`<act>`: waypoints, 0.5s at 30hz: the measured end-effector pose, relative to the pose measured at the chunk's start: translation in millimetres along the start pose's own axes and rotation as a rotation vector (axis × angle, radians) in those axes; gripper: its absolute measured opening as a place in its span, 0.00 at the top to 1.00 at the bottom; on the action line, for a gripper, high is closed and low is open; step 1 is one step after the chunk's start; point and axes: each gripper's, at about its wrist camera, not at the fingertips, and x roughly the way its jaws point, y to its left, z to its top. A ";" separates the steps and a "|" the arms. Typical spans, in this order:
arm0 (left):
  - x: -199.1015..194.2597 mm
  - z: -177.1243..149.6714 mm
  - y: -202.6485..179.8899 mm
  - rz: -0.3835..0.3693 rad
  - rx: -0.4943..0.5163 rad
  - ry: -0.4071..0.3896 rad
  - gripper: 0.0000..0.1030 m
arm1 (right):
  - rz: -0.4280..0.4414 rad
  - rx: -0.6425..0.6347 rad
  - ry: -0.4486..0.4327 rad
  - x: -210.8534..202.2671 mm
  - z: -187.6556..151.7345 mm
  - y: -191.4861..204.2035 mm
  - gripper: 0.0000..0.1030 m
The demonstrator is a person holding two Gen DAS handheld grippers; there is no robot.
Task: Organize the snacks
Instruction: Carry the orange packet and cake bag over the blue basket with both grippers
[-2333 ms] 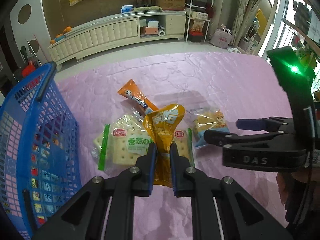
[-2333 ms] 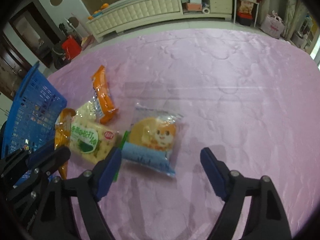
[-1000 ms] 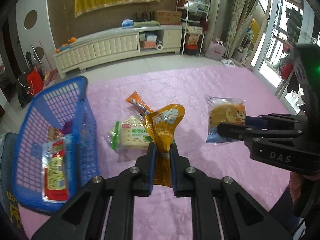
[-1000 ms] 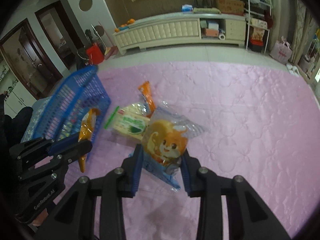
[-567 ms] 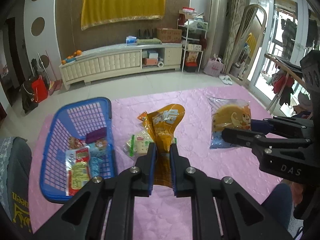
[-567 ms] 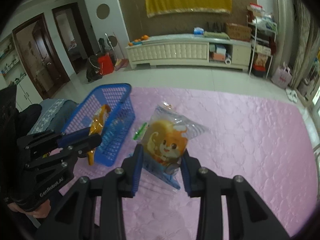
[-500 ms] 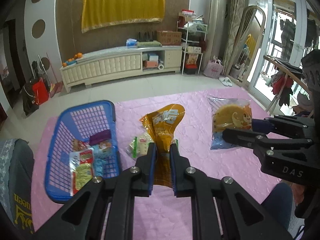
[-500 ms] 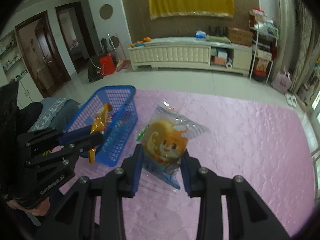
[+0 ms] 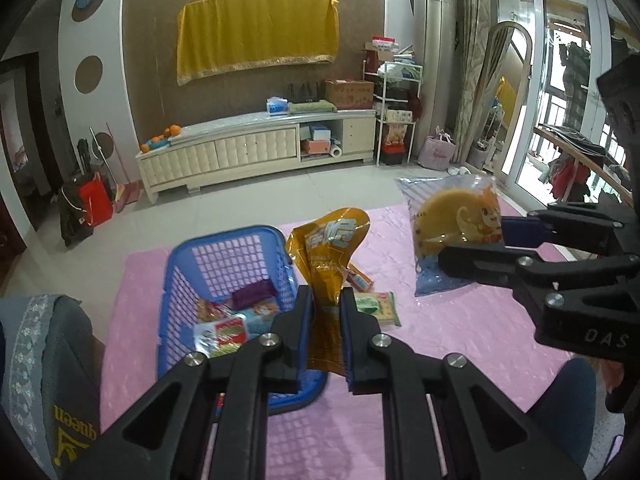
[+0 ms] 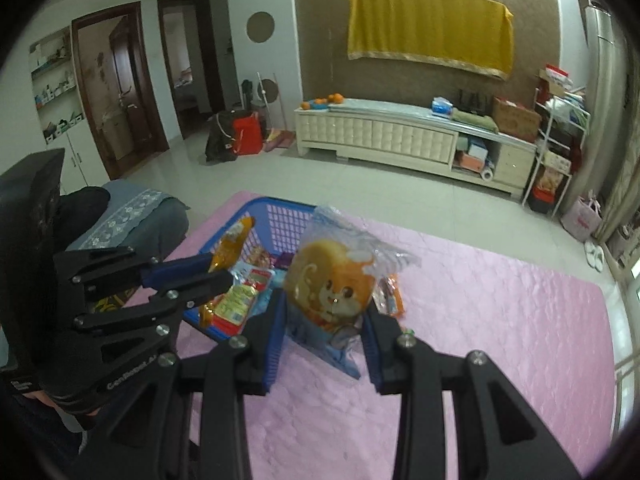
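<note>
The blue basket (image 9: pixel 224 256) sits near the pink table's (image 9: pixel 460 332) left edge. My right tongs (image 10: pixel 326 324) pinch the bread packet (image 10: pixel 334 280) aloft beside it; my left tongs (image 9: pixel 326 316) clamp the yellow pouch (image 9: pixel 328 256) above the basket's right rim.

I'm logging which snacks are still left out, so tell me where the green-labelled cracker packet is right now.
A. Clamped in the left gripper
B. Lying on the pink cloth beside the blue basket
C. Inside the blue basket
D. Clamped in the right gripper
B: the cracker packet lies flat on the pink cloth just outside the blue basket, while the left gripper holds the orange pouch and the right gripper holds the cartoon cake bag.
</note>
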 end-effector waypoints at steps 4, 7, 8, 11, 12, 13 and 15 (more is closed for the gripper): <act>-0.5 6.2 23.8 0.033 0.000 -0.005 0.88 | 0.018 -0.014 0.005 14.1 11.4 9.7 0.62; 4.1 9.4 39.8 0.053 -0.008 0.002 0.88 | 0.032 -0.028 0.011 25.0 17.4 18.2 0.62; 5.1 9.7 43.4 0.057 -0.012 0.002 0.88 | 0.037 -0.032 0.014 28.9 19.2 21.0 0.62; 11.2 9.1 60.5 0.058 -0.035 0.010 0.88 | 0.051 -0.040 0.028 44.7 24.7 29.1 0.62; 14.3 8.7 64.9 0.059 -0.041 0.014 0.88 | 0.056 -0.043 0.035 50.6 26.2 32.3 0.62; 16.7 8.3 67.0 0.062 -0.045 0.017 0.88 | 0.061 -0.046 0.046 58.9 27.8 35.6 0.62; 24.3 4.6 75.5 0.065 -0.058 0.029 0.88 | 0.073 -0.047 0.074 74.7 28.3 42.1 0.62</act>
